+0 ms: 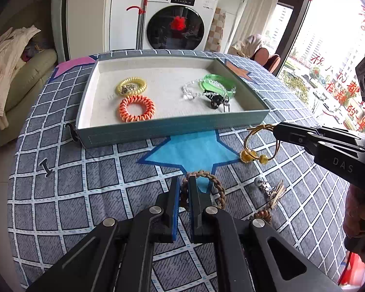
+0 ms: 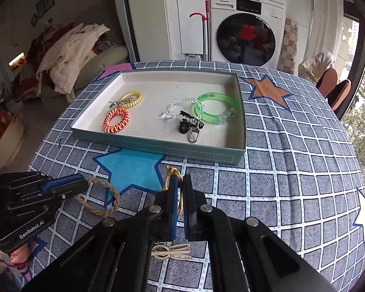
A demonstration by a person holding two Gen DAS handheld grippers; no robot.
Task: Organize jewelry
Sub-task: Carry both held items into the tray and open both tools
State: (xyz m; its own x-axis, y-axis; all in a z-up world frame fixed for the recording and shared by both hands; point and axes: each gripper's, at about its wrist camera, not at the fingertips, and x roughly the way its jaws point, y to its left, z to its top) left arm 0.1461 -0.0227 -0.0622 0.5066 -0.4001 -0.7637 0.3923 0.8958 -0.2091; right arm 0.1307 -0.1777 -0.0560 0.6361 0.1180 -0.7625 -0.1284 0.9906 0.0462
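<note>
- Two pieces are picked up at once: the left gripper (image 1: 184, 187) is clamped on a brown braided bracelet (image 1: 213, 185), and the right gripper (image 2: 179, 189) is pinched shut on a gold wire bangle (image 1: 260, 143) strung with amber beads.
- Both pieces sit just off the checked cloth of the tabletop (image 1: 60, 194), near its front edge, short of the tray's near wall; the bangle dangles free below the right gripper's tips.
- The grey-blue jewelry tray (image 1: 172, 129) lies toward the tabletop's far edge and already holds a yellow coil tie (image 1: 131, 86), an orange coil tie (image 1: 136, 108), a green bangle (image 1: 217, 85), a clear bead chain (image 1: 194, 90) and a black clip charm (image 1: 215, 101).
- The step in hand looks like the carry to the tray. Next, each load likely needs lifting over the near wall and releasing onto bare lining, clear of the pieces already there.
- A silver-and-tan trinket (image 1: 271, 189) and a pale hair clip (image 2: 172, 253) remain on the cloth near the front edge, so sorting appears unfinished.
</note>
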